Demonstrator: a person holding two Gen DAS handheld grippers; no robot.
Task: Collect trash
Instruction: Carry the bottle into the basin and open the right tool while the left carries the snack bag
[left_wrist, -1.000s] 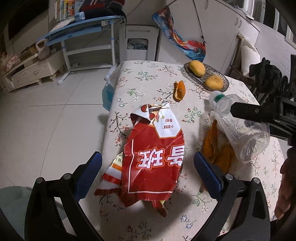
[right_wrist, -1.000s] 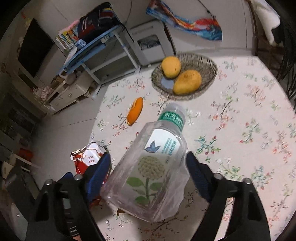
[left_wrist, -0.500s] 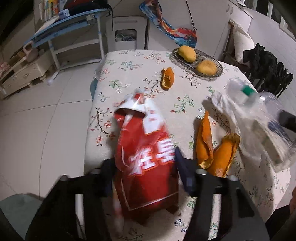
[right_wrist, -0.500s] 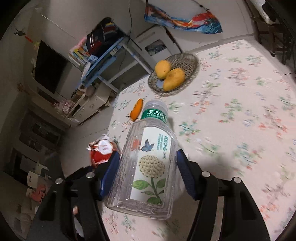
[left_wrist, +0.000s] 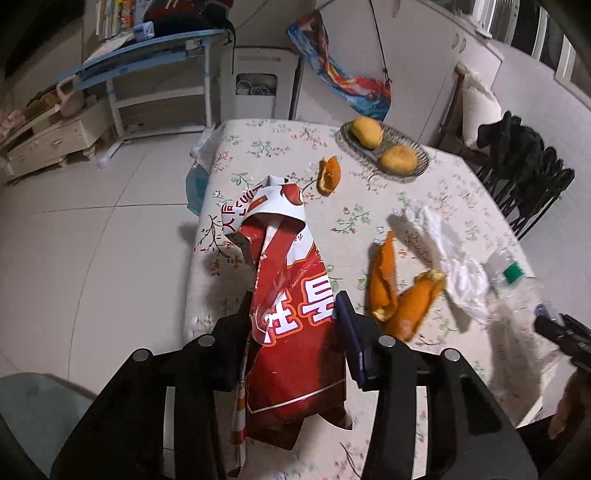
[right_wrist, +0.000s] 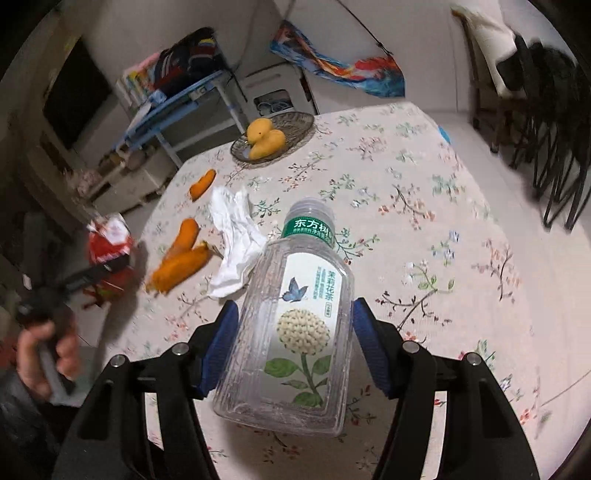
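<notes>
**Both grippers loaded above the table**

Your left gripper (left_wrist: 295, 317) has its jaws closing on the red snack bag (left_wrist: 291, 302); the pads press its sides, and the bag hangs crumpled above the table's (left_wrist: 258, 147) left edge, with bare tiled floor (left_wrist: 92, 240) just beyond that edge. Your right gripper (right_wrist: 291, 332) is clamped on the clear plastic bottle (right_wrist: 299, 317), cap pointing away from you, held over the middle of the flowered cloth. To the bottle's right the cloth lies open as far as the far edge, where dark chairs (right_wrist: 546, 147) stand close.

Left on the table: two long orange peels (left_wrist: 399, 291) touching each other, a crumpled white tissue (left_wrist: 443, 247) just beside them, and a smaller peel (left_wrist: 328, 175) farther back, near the dish.

The shallow dish (left_wrist: 417, 168) at the far side holds two yellow fruits (left_wrist: 399, 157). The bottle looks empty. You cannot tell what, if anything, is inside the bag.
</notes>
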